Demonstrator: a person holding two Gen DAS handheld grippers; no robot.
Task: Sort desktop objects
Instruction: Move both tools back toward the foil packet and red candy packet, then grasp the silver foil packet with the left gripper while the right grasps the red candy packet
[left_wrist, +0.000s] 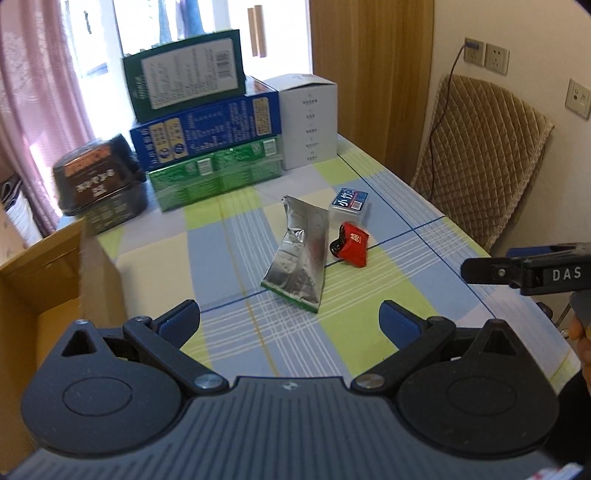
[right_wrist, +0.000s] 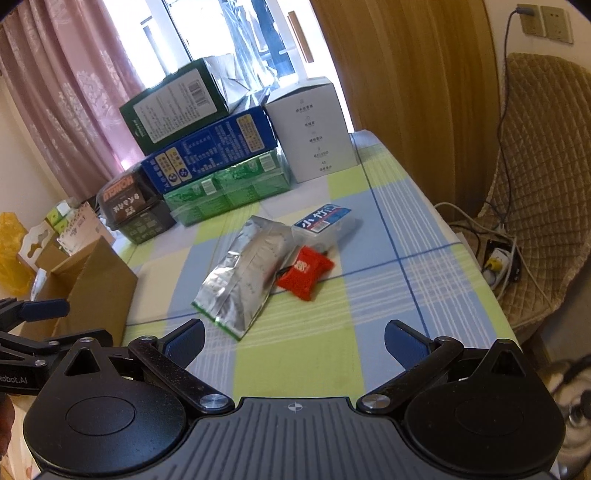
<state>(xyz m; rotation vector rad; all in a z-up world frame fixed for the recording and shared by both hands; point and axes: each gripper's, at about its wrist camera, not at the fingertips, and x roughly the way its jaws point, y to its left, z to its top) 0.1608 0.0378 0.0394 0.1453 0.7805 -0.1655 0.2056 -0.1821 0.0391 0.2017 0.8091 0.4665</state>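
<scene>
Silver foil pouch (left_wrist: 299, 258) lies near the middle of the checked tablecloth (left_wrist: 424, 258), crumpled, with a green strip along its near end. Long axis runs from the near edge of the table toward the stacked boxes at the back; torn open end points away, green-edged end points toward both tools. In the right wrist view the same pouch (right_wrist: 240, 273) slants from near-left to far-right.

Red sachet (left_wrist: 354, 243) sits just beside the pouch on its right, touching or almost touching it; cannot tell which. Small clear box with a blue label (left_wrist: 349, 206) stands just behind the sachet, near the pouch's far end.

Left gripper (left_wrist: 290, 319): fingers spread wide, nothing between them. Pouch lies ahead of it, the green end just beyond the gap and roughly centred. Right gripper (right_wrist: 293, 341): fingers likewise wide apart, holding nothing; pouch lies ahead and a little left of centre, sachet (right_wrist: 304, 271) farther ahead near centre. Neither tool touches any object.

Behind: dark green box (left_wrist: 184, 74) on a blue box (left_wrist: 207, 129) on a light green pack (left_wrist: 218, 173), white box (left_wrist: 310, 122) to their right, dark tub (left_wrist: 99, 177) to their left. Cardboard box (right_wrist: 92, 288) stands off the table's left edge. Quilted chair (left_wrist: 480, 158) at the right side of the table.
</scene>
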